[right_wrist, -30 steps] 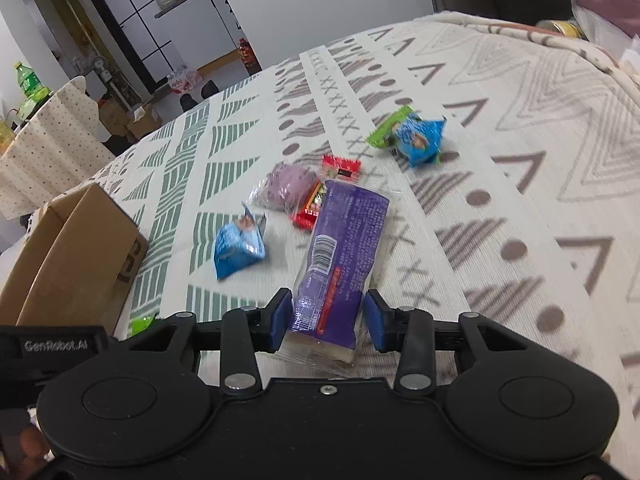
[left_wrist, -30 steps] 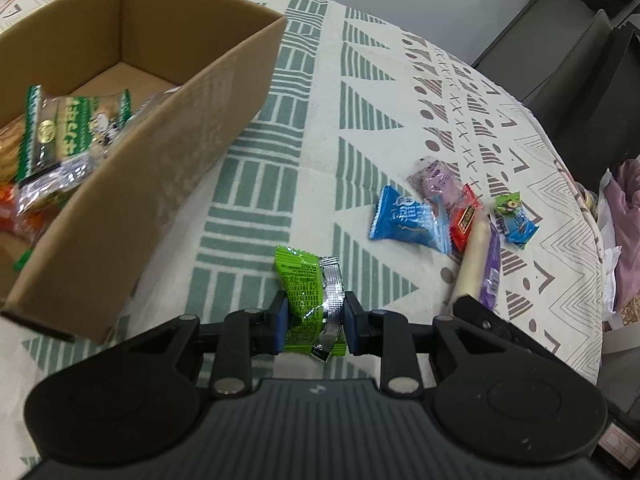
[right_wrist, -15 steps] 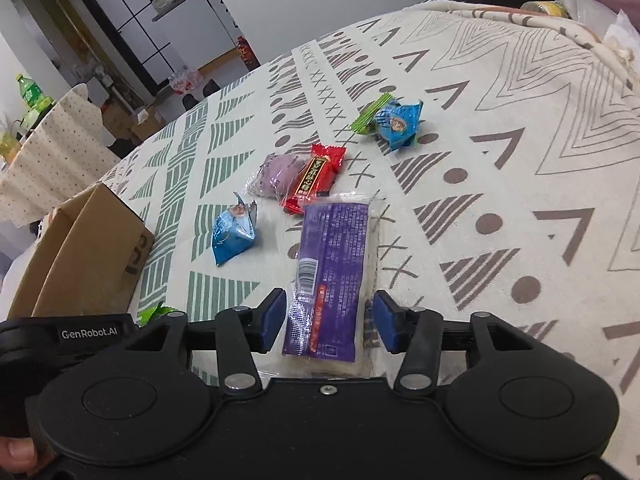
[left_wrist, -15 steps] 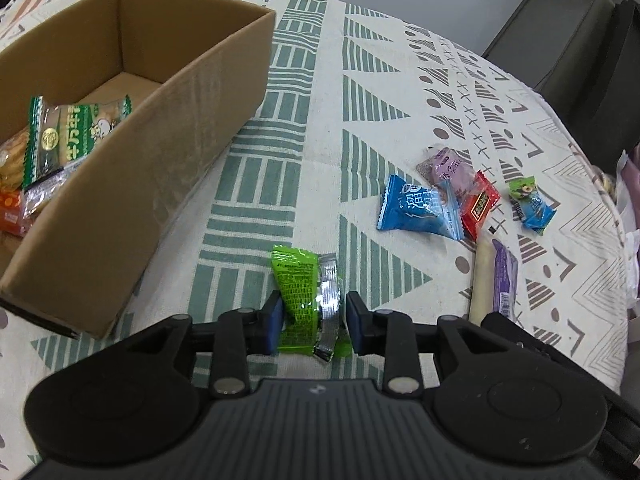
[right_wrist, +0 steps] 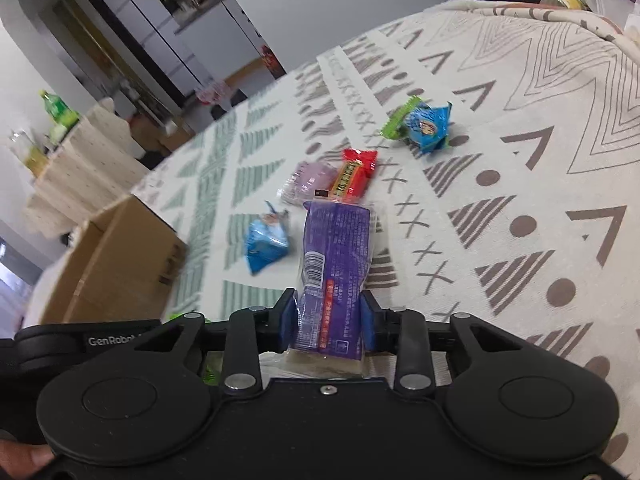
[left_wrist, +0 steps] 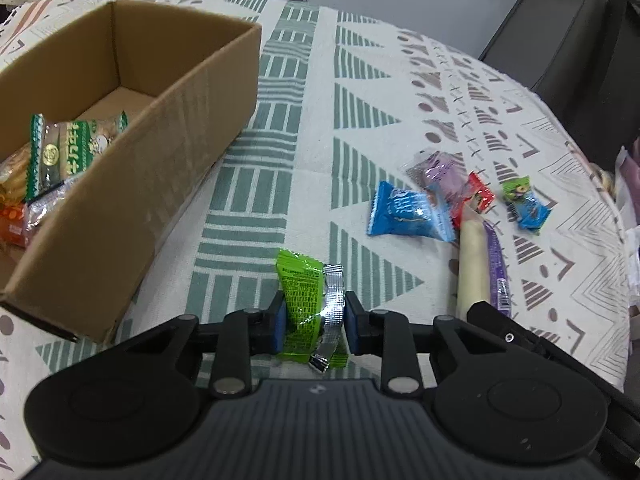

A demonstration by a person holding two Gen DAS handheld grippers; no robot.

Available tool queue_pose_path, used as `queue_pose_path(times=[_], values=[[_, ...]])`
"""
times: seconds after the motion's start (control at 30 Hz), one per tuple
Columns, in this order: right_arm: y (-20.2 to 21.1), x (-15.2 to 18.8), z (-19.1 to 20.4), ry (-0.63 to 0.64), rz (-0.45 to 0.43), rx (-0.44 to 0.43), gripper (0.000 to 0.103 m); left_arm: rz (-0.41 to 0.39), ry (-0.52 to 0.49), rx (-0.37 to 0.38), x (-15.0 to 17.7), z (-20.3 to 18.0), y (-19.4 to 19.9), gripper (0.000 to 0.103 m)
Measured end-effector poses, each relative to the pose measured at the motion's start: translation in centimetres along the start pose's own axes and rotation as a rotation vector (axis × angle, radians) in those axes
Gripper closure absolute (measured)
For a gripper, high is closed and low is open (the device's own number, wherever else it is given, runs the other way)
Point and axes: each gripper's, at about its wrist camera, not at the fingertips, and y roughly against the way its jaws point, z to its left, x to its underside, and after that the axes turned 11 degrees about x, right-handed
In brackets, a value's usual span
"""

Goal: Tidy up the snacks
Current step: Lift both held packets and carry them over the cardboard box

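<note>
Left wrist view is showing the left tongs [left_wrist: 313, 322] clenching a green snack packet [left_wrist: 302, 300], its long axis running straight out along the fingers and its silver crimped end folding against the right-hand pad. The cardboard box [left_wrist: 168, 152] is lying ahead and to the left of these tongs, open side up, its near corner sitting close to the bench's near edge, with several packets already resting inside. So the coming move is probably a carry leftward and forward over the box's long wall, and the left tongs are the nearer of the two to that wall.

To the right in the same view, a purple snack bar [left_wrist: 496, 264] is appearing edge-on, held by the right tongs [right_wrist: 328, 322], which are gripping it by its near end with its length pointing away along the fingers.

The right wrist view is adding what the left cannot: the bar's flat purple face [right_wrist: 334, 248] and barcode, and the box sitting far off to the left. Loose on the patterned cloth [right_wrist: 520, 184] beyond are lying a blue packet [right_wrist: 266, 244], a red packet [right_wrist: 354, 176], a pale purple one [right_wrist: 310, 178] and a blue-and-green pair [right_wrist: 424, 126]. Only the left view is looking into the box.
</note>
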Motion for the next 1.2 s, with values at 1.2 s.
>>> queue_pose_path(times=[1.2], values=[[6.1,-1.2,9.9,0.058,-0.162,-0.248,0.072,-0.258,0.015,0.063,-3.0,3.2,13.4,0.075]])
